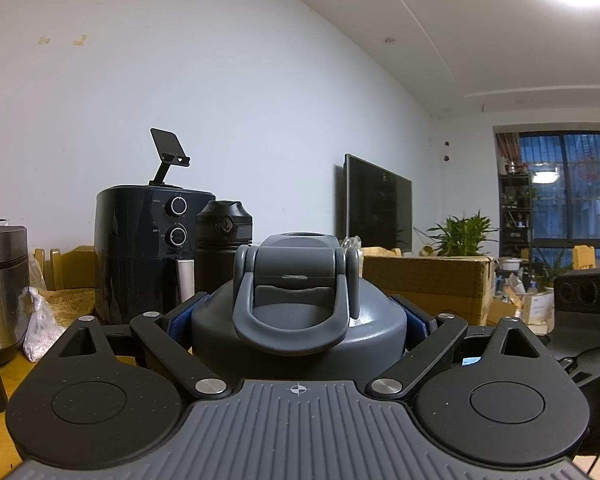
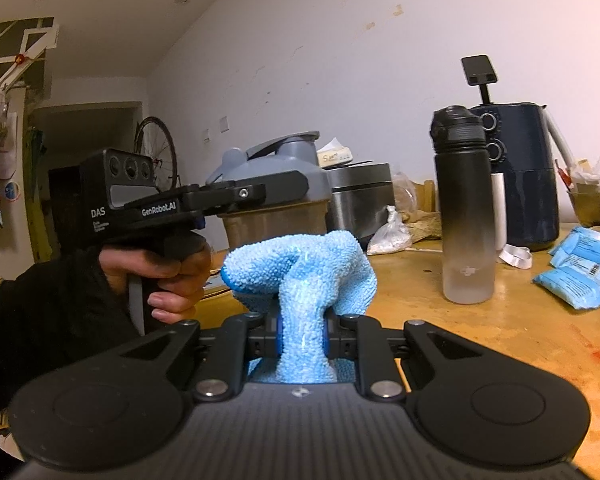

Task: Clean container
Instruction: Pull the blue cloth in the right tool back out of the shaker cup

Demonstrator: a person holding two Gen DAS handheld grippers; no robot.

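A grey-lidded shaker container [image 1: 300, 276] fills the middle of the left wrist view, its carry loop folded toward the camera. My left gripper [image 1: 299, 318] is shut on it, one blue pad pressing each side just under the lid. The right wrist view shows that same container [image 2: 276, 220] held above the table by the left gripper [image 2: 236, 194], with a hand [image 2: 168, 276] around the grip. My right gripper [image 2: 302, 332] is shut on a fluffy light blue cloth [image 2: 300, 268]. The cloth bulges out in front of the jaws, a little below and in front of the container.
On the wooden table [image 2: 500, 340] stand a black water bottle [image 2: 464, 208], a dark air fryer [image 2: 520, 176], a steel rice cooker [image 2: 360, 196] and blue packets [image 2: 580, 264]. A cardboard box [image 1: 428, 284] and a white bag [image 1: 40, 332] lie behind the container.
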